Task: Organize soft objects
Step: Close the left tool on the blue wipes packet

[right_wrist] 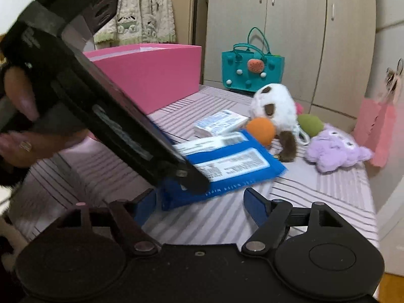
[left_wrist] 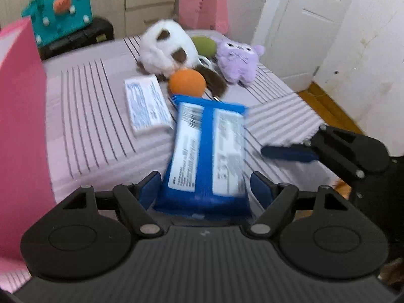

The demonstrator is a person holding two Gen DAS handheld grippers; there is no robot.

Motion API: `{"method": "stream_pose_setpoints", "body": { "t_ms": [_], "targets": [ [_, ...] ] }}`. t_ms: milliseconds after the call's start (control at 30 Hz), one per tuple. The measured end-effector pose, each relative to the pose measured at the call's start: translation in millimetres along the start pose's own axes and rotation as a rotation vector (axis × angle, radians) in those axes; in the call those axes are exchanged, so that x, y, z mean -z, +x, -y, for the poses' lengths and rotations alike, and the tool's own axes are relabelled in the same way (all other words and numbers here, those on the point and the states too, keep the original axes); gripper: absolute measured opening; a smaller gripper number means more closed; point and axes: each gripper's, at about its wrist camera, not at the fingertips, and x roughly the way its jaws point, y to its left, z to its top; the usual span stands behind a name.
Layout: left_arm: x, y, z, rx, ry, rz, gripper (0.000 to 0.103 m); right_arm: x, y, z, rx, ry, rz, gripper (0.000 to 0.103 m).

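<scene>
Wipes pack point(left_wrist: 205, 151) clamped between the blue pads of the left gripper point(left_wrist: 205, 189), low in the left wrist frame.

Right gripper point(right_wrist: 202, 204) stands spread with nothing between its fingers, only striped bedcover point(right_wrist: 315, 192) beneath; the pack's near corner lies just beyond its left pad. Past the blue pack at mid-frame lie a white tissue packet point(left_wrist: 147, 106) and an orange ball point(left_wrist: 186, 82), then a white-and-brown plush point(left_wrist: 168, 49), a green ball point(left_wrist: 204, 45) and a purple plush point(left_wrist: 238, 59). A pink box point(right_wrist: 151, 75) sits at upper left of the right wrist view.
</scene>
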Motion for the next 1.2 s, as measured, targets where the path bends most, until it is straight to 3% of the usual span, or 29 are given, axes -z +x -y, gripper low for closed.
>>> {"method": "stream_pose_setpoints", "body": {
  "t_ms": [100,200,333,400,533,667,900,1200],
  "targets": [
    [6,-8,4,0.065,-0.016,-0.012,0.076,6,-11,5,0.065,0.015,0.01,0.08],
    [8,-12,10,0.07,-0.002,0.009,0.074,11,-12,6,0.071,0.043,0.018,0.08],
    [6,-9,5,0.053,-0.027,0.046,0.067,12,-9,10,0.051,0.082,0.03,0.08],
    [6,-7,1,0.047,-0.038,0.063,0.057,13,-6,10,0.037,0.086,0.038,0.08],
    [12,-3,7,0.062,0.023,0.062,0.055,15,3,8,-0.008,0.128,0.082,0.081],
    [15,-3,10,0.036,0.035,0.088,0.055,15,4,3,-0.009,0.116,0.104,0.073],
    [13,-1,3,0.062,0.026,0.105,0.057,13,-1,5,-0.015,0.122,0.08,0.062],
    [12,3,-3,0.097,-0.013,0.118,0.046,12,-1,9,-0.028,0.124,0.064,0.055]
  ]
}}
